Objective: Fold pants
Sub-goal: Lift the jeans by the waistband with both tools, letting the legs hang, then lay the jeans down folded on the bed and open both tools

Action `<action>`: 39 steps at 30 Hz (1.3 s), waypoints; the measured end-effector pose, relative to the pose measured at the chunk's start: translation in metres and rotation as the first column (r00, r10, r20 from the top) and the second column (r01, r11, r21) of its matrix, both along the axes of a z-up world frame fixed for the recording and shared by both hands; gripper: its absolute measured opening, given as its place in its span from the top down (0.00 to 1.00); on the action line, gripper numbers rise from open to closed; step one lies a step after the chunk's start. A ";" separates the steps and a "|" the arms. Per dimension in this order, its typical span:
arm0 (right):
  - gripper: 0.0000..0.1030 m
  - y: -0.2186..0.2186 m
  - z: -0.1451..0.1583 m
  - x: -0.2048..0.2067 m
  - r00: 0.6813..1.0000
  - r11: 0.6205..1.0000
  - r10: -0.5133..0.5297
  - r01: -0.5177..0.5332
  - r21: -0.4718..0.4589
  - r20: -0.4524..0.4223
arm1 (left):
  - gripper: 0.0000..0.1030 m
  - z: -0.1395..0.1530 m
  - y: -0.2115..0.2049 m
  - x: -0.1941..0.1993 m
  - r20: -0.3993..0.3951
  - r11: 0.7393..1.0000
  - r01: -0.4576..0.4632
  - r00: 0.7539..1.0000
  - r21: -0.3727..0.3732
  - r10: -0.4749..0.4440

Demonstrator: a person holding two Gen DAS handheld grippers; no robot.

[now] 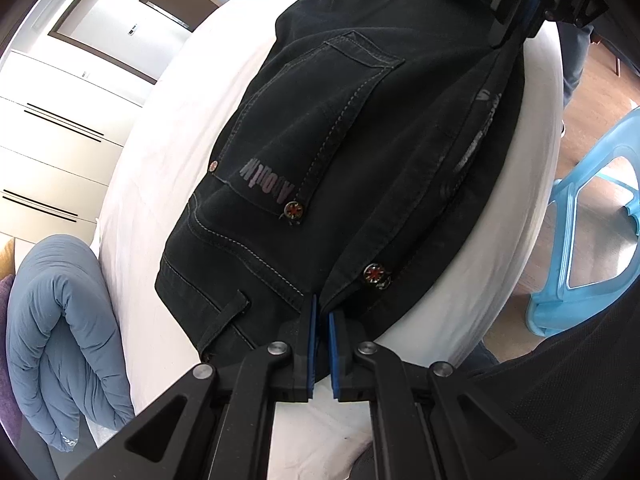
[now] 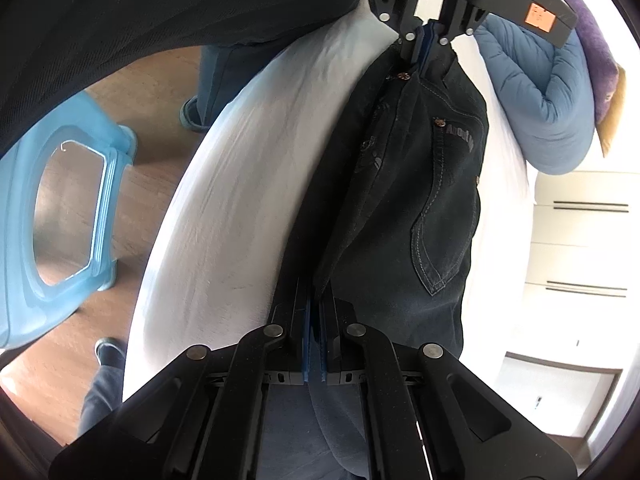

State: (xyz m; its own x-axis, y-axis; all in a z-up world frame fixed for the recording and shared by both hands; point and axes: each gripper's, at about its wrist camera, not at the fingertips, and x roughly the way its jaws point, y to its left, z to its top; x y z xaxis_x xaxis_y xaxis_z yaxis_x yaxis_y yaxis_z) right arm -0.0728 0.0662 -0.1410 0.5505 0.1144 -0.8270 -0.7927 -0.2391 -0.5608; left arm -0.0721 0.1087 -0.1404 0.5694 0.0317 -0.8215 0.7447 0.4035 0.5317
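Black jeans [image 1: 320, 120] lie folded lengthwise on a white bed [image 1: 168, 184], back pocket and rivets facing up. My left gripper [image 1: 322, 308] is shut on the waistband edge, blue pads pinching the cloth. At the top right of the left wrist view, the right gripper [image 1: 524, 4] clamps the far end of the fold. In the right wrist view, my right gripper [image 2: 318, 300] is shut on the jeans' [image 2: 400, 200] folded edge, which stretches away to the left gripper [image 2: 426, 36], also shut on the cloth. The bed sheet [image 2: 240, 200] lies under the jeans.
A rolled blue duvet [image 1: 60, 320] [image 2: 536, 92] and a purple pillow [image 2: 588, 28] lie at the head of the bed. A light blue plastic stool [image 1: 592, 240] [image 2: 52, 184] stands on the wood floor beside it. White wardrobe drawers [image 1: 52, 128] are beyond. A person's shoe [image 2: 192, 116] is near the bed edge.
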 end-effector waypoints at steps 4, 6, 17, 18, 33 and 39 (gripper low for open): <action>0.98 0.002 -0.010 0.001 1.000 1.000 -0.010 0.010 -0.019 -0.002 | 0.94 -0.004 0.000 -0.003 0.003 0.999 0.031 1.000 0.014 -0.031; 0.98 0.003 -0.017 0.004 1.000 1.000 -0.019 0.019 -0.017 -0.005 | 0.94 -0.005 -0.001 -0.008 0.013 0.998 0.057 0.998 0.034 -0.058; 0.97 0.009 -0.029 -0.006 0.996 0.999 -0.034 0.034 -0.006 0.085 | 0.70 0.005 0.008 -0.017 -0.036 0.991 0.088 0.996 0.097 -0.085; 0.96 0.009 -0.030 -0.007 0.995 0.999 -0.034 0.035 -0.003 0.095 | 0.59 0.006 0.010 -0.016 -0.032 0.992 0.071 0.997 0.109 -0.068; 0.72 0.008 -0.018 -0.014 0.948 0.948 -0.272 0.235 0.214 0.163 | 0.41 0.067 -0.074 0.060 -0.115 0.899 -0.213 0.976 -0.383 0.183; 0.09 -0.019 0.009 -0.026 0.922 0.871 -0.384 0.340 0.355 0.059 | 0.50 0.004 -0.110 0.060 -0.198 0.911 -0.265 0.957 -0.316 0.210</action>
